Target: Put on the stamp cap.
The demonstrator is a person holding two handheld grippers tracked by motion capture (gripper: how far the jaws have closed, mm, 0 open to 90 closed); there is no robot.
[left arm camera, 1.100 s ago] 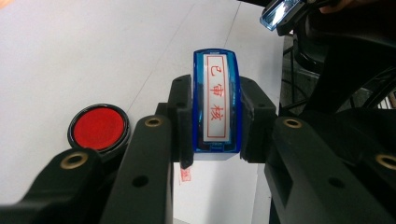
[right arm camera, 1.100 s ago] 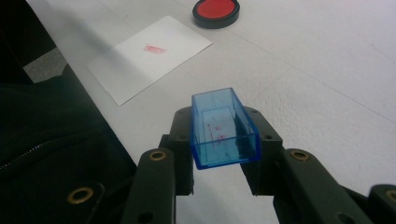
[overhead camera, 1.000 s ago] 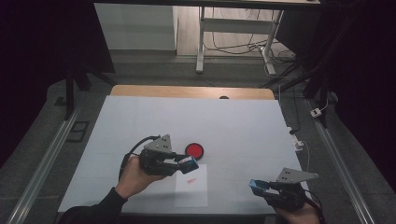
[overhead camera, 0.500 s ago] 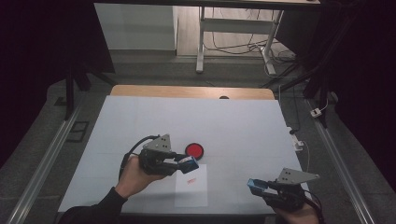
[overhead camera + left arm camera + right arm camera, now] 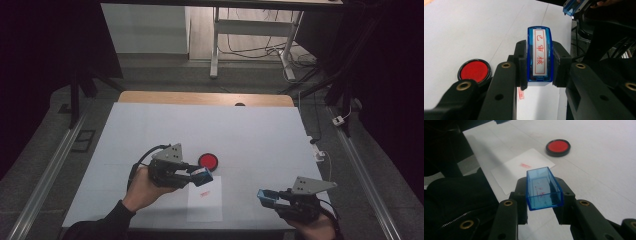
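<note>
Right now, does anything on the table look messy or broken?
Nothing stands out. The left claw holds the blue stamp, the right claw its clear blue cap. The paper lies flat with one red stamp mark, the red ink pad beside it.

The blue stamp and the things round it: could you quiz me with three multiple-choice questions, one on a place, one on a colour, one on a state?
1. Where does the round ink pad lie?
A. on the sheet of paper
B. on the table beside the paper
C. between the jaws of a gripper

2. What colour is the mark printed on the paper?
A. red
B. black
C. green

3. What does the right gripper hold?
A. nothing, its jaws are wide apart
B. the ink pad
C. a clear blue cap

Answers: 1 B, the high view shows the pad on the white table just past the paper's far edge. 2 A, a small red imprint shows on the sheet. 3 C, the jaws press on both sides of the hollow blue cap, while the left gripper clamps the stamp.
</note>
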